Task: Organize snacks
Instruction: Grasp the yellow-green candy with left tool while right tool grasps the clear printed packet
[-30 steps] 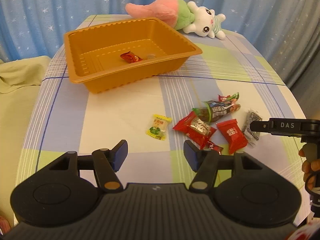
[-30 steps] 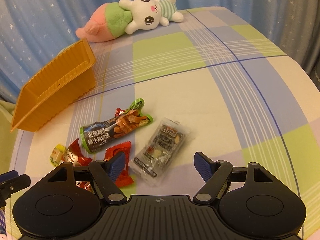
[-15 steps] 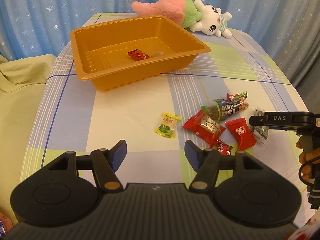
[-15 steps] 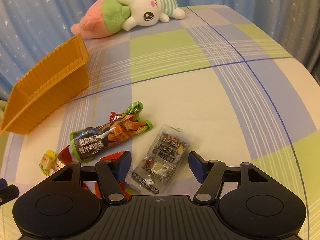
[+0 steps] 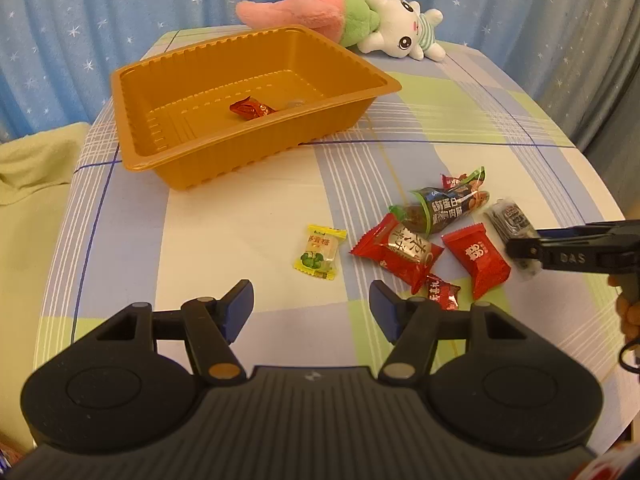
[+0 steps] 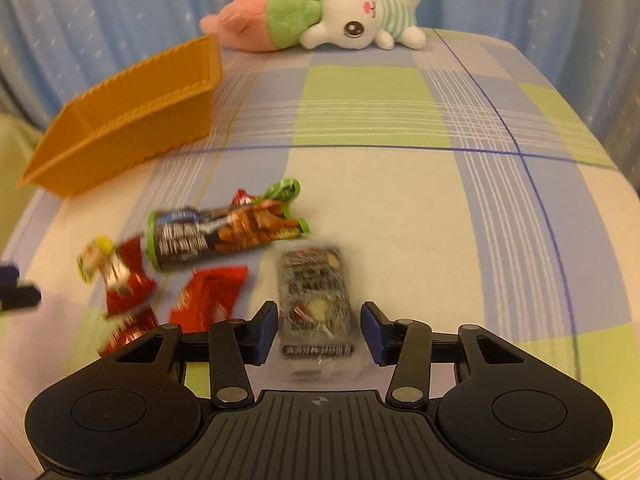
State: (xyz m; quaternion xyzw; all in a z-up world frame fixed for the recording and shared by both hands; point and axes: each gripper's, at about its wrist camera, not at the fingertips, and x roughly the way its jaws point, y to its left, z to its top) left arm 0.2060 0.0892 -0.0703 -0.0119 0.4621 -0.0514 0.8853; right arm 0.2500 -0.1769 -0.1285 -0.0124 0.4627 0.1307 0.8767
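Warm dim indoor light, soft shadows; heavy fisheye bending at edges, and the right view's snacks (image 6: 224, 232) are motion-blurred.

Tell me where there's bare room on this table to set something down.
Bare cloth lies between the orange plastic tray and the yellow candy, and right of the dark clear-wrapped packet between the open right gripper fingers. It is crowded around the red wrappers and the long green-ended snack stick.

Left gripper (image 5: 311, 307) wide open; right gripper (image 6: 319, 333) open, narrower.
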